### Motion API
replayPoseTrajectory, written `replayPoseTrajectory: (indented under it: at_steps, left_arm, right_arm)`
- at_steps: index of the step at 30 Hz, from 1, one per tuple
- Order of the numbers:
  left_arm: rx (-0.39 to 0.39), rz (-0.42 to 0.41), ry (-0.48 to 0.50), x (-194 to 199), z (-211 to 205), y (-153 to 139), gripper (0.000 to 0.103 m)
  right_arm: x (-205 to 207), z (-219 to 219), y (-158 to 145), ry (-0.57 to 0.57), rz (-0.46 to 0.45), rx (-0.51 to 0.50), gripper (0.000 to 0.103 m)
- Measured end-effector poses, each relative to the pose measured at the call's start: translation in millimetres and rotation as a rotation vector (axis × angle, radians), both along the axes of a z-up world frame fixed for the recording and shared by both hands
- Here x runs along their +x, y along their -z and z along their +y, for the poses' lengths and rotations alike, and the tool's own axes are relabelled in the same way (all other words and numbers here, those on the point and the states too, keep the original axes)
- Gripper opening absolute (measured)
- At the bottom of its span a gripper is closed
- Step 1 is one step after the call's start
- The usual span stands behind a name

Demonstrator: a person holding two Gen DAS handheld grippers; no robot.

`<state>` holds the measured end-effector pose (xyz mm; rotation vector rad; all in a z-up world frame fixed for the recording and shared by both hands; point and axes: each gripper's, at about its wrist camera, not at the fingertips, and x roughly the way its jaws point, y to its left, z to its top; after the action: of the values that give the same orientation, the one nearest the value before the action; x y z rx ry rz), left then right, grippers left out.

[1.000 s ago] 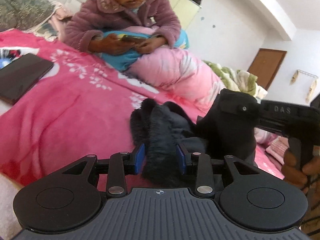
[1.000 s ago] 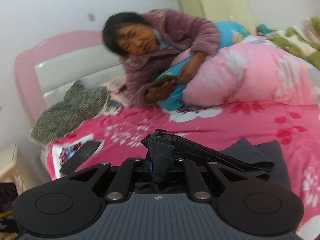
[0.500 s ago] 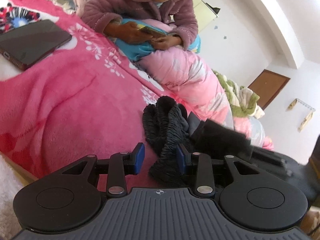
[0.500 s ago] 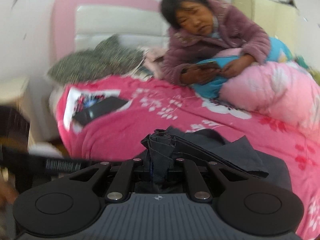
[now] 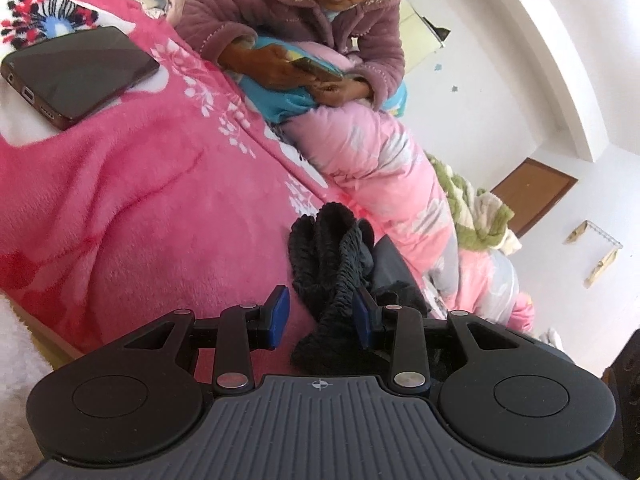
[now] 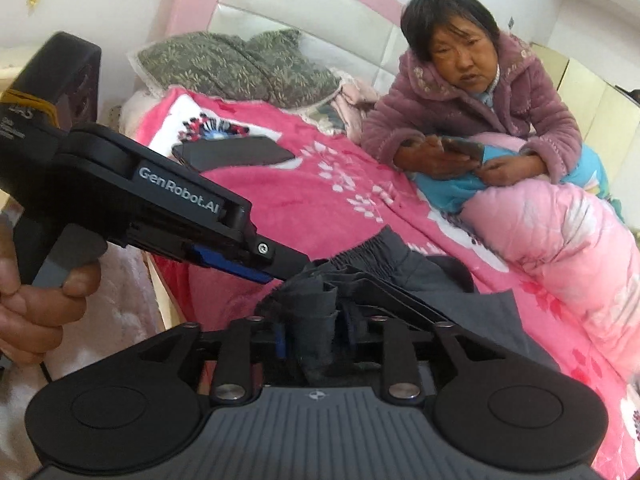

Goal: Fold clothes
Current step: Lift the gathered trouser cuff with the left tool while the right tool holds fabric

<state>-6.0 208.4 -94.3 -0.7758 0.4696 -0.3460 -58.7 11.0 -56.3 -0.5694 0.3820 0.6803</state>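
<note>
Lying on the pink blanket beyond a phone, the dark trousers are bunched at the bed's near edge. The left gripper is parted, fabric touching only its right pad; the right gripper is opening around a gathered fold. The fold is judged liable to spring apart once released, since nothing pins the layers.

Dark trousers lying bunched on the bed.
We are seeing dark grey trousers resting on the pink blanket, their gathered elastic waistband facing the headboard, folded layers stacking up, and a black fleecy lining showing at one crumpled end.
</note>
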Motion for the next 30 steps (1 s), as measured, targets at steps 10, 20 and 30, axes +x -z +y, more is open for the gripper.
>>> replayPoseTrajectory:
  at_steps: [10,20,30]
  left_arm:
    - [-0.019,-0.001,-0.029,-14,10,-7,0.034]
    - [-0.027,0.004,-0.024,-21,12,-12,0.034]
    - [-0.031,0.0,-0.051,-24,18,-15,0.034]
  right_arm:
    - [-15,-19,-10,-0.018,-0.041,0.007,0.055]
    - [-16,-31,-6,0.019,-0.041,0.028,0.006]
    - [-10,-17,-11,-0.002,-0.047,0.093,0.007]
